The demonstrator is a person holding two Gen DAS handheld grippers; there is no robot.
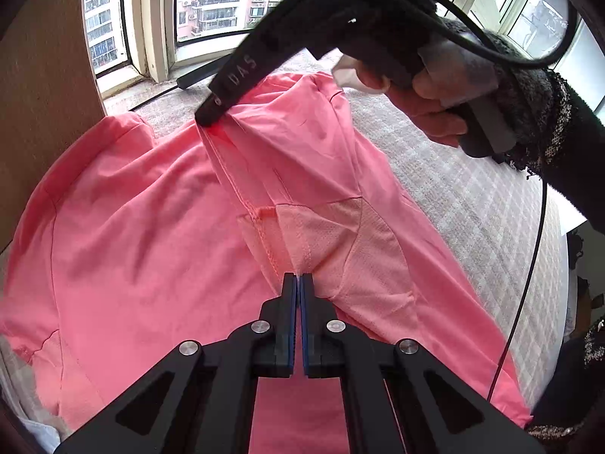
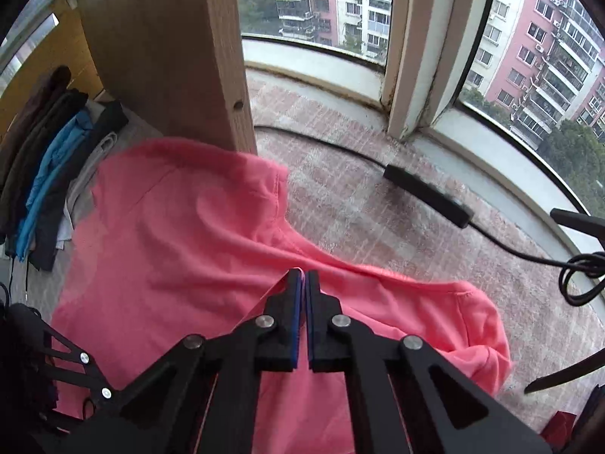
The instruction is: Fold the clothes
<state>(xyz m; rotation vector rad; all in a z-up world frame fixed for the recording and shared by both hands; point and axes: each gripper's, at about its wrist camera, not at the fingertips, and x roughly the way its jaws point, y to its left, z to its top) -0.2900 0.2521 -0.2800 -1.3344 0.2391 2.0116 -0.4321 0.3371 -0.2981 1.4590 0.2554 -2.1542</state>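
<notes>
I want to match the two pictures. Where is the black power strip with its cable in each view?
Left wrist view: the black power strip lies at upper centre-left, below the window, behind the pink garment.
Right wrist view: it lies right of centre on the pale checked cover.
Shared landmark: the cream window post.

1. Bright, soft daylight from the windows (image 2: 314,3) ahead of me.
2. Shadows faint, no harsh glare.
3. Heavy fisheye bending, dark vignette at corners.
4. Slight blur on my right hand (image 1: 435,94).
</notes>
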